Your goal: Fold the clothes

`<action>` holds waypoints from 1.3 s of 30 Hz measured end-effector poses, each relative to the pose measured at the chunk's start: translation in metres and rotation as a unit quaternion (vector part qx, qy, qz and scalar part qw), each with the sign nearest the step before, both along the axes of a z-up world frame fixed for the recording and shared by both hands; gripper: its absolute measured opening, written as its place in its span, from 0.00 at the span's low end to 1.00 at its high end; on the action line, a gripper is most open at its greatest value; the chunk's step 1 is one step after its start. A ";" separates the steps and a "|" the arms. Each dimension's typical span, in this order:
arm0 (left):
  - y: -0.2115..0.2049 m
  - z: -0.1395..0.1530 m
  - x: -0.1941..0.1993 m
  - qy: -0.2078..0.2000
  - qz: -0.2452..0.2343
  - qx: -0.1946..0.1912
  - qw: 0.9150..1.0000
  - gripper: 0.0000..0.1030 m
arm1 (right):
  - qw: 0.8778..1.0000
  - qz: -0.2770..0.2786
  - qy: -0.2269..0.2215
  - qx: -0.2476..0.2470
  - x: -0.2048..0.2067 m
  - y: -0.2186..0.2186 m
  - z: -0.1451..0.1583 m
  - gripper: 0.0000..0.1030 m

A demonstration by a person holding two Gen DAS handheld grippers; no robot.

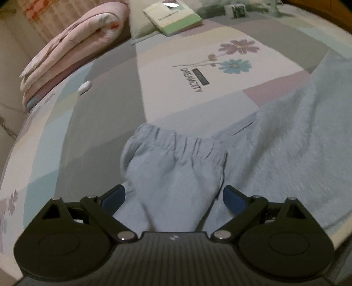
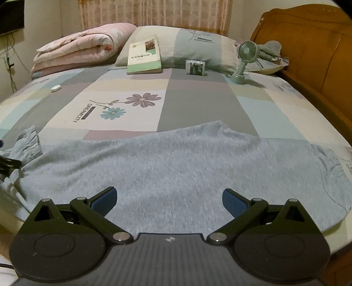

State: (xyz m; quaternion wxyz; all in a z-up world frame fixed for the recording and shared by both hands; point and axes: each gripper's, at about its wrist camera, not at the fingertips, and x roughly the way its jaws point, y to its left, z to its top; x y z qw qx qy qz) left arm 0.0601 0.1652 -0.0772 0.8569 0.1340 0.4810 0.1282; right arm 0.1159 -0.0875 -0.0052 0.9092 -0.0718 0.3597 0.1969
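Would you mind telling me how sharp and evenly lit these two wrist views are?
Left wrist view: dim, with motion smear across the light blue garment and the book near the top; strong fisheye bending of the bed. Right wrist view: somewhat crisper, the fan and the bedsheet's flower print readable, though the garment's near part is soft; corners vignetted dark.

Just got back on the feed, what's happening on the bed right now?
A person with two handheld grippers is starting to fold a fuzzy light-blue garment spread across the patchwork bedsheet. The left gripper is open around its gathered elastic cuff; the right gripper is open over the middle. Nothing is gripped yet.
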 end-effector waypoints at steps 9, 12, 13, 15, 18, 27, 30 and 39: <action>0.008 0.000 -0.007 -0.012 0.020 0.005 1.000 0.93 | 0.997 0.042 0.069 0.004 0.018 0.019 -0.018 1.00; 0.016 0.002 -0.016 -0.022 0.035 -0.006 0.999 0.93 | 0.993 0.081 0.083 0.007 0.017 0.036 -0.014 1.00; 0.019 0.003 -0.019 -0.026 0.040 -0.010 0.999 0.93 | 0.992 0.092 0.085 0.007 0.017 0.042 -0.011 1.00; 0.026 0.005 -0.025 -0.033 0.053 -0.008 0.998 0.93 | 0.991 0.109 0.083 0.002 0.016 0.054 -0.004 1.00; 0.040 0.008 -0.040 -0.038 0.072 -0.009 0.997 0.93 | 0.988 0.131 0.077 -0.007 0.015 0.071 0.006 1.00; 0.090 0.007 -0.089 -0.034 0.133 -0.054 0.989 0.93 | 0.984 0.162 0.072 0.002 0.002 0.109 0.014 1.00; 0.100 0.009 -0.101 -0.034 0.138 -0.088 0.986 0.93 | 0.984 0.157 0.078 0.011 -0.003 0.111 0.010 1.00; 0.083 0.049 -0.103 -0.113 0.059 -0.201 0.971 0.93 | 0.986 0.144 0.086 0.015 -0.008 0.115 0.002 1.00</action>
